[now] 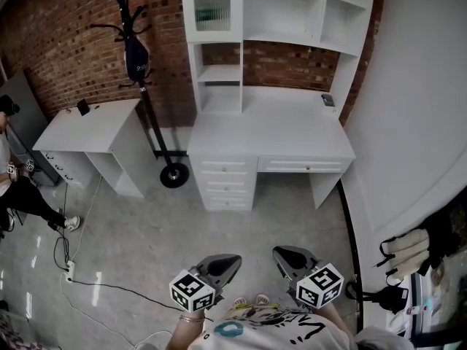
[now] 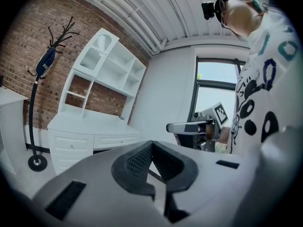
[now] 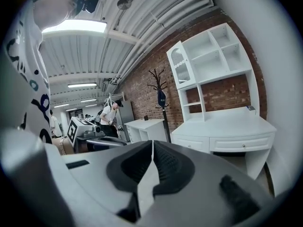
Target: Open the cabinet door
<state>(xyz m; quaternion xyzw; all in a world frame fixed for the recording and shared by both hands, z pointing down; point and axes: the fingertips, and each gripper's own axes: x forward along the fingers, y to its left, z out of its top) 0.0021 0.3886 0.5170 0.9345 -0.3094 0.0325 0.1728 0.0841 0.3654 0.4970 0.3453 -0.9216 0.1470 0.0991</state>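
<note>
Two grippers hang low, well apart from the white desk (image 1: pixel 277 133); the left gripper (image 1: pixel 228 262) has its jaws pressed together on nothing, and the right gripper (image 1: pixel 286 257) likewise. The cabinet door (image 1: pixel 212 6), glazed and shut, sits at the top left corner of the desk's hutch (image 1: pixel 321 20); a coat stand (image 1: pixel 149 115) stands just beside the desk's left edge.

The cabinet door (image 1: pixel 212 7) is a white, arch-topped panel with a see-through pane. It stands upright and shut in the top left corner of the white hutch (image 1: pixel 292 13), well ahead of my left gripper (image 1: pixel 232 259) and right gripper (image 1: pixel 282 254) and above both.
</note>
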